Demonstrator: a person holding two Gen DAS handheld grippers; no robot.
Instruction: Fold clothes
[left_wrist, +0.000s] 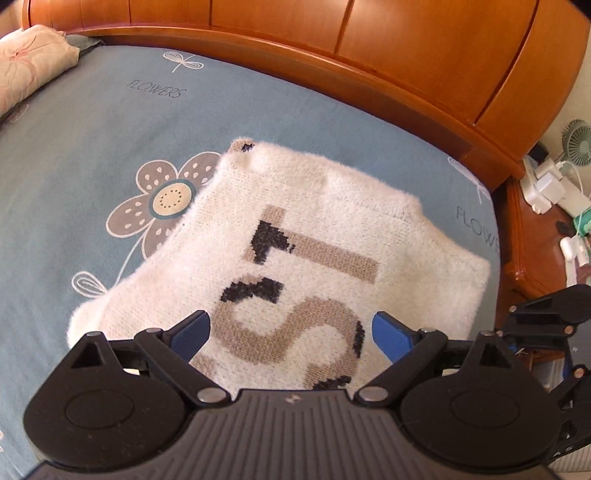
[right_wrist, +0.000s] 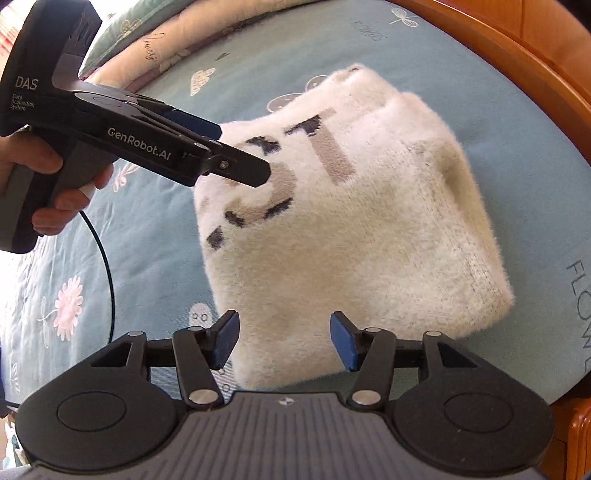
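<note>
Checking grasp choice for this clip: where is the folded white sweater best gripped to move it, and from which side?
Probably the near thick edge of the sweater, approached from the front where the right gripper hovers open. That edge is a stacked, rounded fold, so a pinch there should catch all layers; the flat top offers nothing to pinch.

Sweater (left_wrist: 295, 236) near edge hidden behind left hand-held gripper (left_wrist: 291, 332); nightstand clutter (left_wrist: 554, 192) too small to identify; pillow (left_wrist: 29, 66) cut off by the left edge.

We hold the left gripper (left_wrist: 291, 332) pointing steeply down, jaws wide apart, the right gripper (right_wrist: 284, 339) also open and empty, a hand (right_wrist: 48, 184) on the left handle
</note>
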